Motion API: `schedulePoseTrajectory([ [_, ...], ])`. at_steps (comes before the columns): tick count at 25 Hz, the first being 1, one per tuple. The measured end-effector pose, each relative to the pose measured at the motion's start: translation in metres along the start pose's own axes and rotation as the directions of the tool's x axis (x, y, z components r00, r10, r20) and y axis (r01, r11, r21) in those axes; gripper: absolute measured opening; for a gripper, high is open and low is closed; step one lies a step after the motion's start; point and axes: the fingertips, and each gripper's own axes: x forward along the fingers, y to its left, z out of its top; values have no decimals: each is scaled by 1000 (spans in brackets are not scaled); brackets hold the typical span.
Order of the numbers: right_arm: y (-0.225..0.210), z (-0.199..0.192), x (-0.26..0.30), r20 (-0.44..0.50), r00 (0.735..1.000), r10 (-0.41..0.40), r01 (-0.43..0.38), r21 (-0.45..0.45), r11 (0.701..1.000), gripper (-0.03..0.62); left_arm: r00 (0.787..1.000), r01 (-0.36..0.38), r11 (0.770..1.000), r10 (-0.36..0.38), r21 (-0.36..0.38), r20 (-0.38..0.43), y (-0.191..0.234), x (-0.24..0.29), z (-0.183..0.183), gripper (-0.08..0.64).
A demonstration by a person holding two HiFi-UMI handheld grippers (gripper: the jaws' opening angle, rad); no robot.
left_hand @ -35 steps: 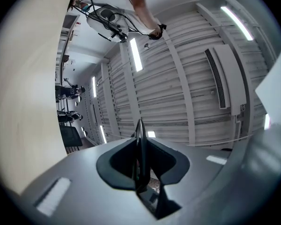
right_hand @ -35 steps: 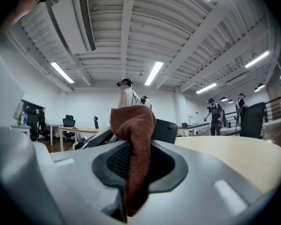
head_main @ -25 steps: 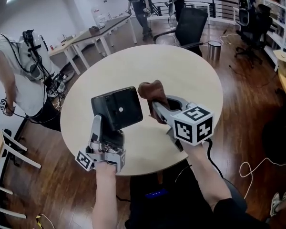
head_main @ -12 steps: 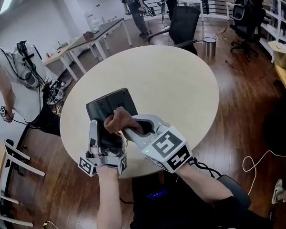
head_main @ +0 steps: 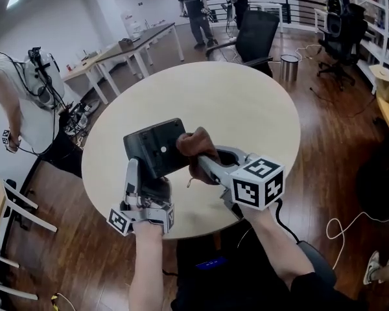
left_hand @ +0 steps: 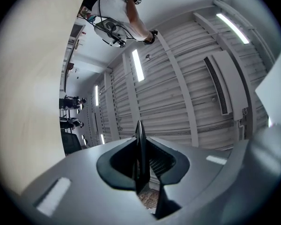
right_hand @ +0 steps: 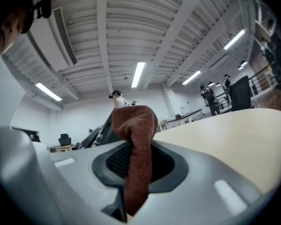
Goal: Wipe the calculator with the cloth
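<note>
The dark calculator (head_main: 154, 146) is held tilted up over the round table (head_main: 246, 109), a flat face with a small white dot turned toward me. My left gripper (head_main: 148, 181) is shut on its lower edge. In the left gripper view the calculator (left_hand: 140, 149) shows edge-on as a thin dark blade between the pads. My right gripper (head_main: 204, 164) is shut on a bunched brown cloth (head_main: 196, 148). The cloth touches the calculator's right edge. In the right gripper view the cloth (right_hand: 138, 144) sticks up from between the jaws and hides most of the calculator behind it.
A black office chair (head_main: 259, 34) and a metal bin (head_main: 289, 67) stand beyond the table's far edge. A person in a white shirt (head_main: 23, 102) stands at the left by long desks (head_main: 126, 47). Two more people (head_main: 198, 8) stand far back near a railing.
Half a second ago the cloth lay on the lower left of the calculator's face; it has now moved up and right to the right edge. The left gripper and calculator stayed put.
</note>
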Motion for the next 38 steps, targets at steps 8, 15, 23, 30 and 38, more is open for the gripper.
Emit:
schedulePoseTrajectory([
  [8,93,-2,14,-37,995,91,-98,-357,929,67,1000,17,1000,-17,14,20,-7,1,0,63],
  [15,7,-7,-12,-43,995,-94,78,-273,959,67,998,55,998,-55,2,-9,-11,-5,-14,63],
  [23,27,30,-3,34,996,-79,86,-270,959,67,993,69,997,-66,21,-95,-23,-6,-3,62],
  [30,27,47,4,44,997,-61,74,-434,898,67,963,9,1000,-5,12,-271,-10,-5,-39,65],
  [38,-35,5,14,-157,984,-84,43,-246,968,67,787,-241,970,219,41,-577,40,0,-42,64],
])
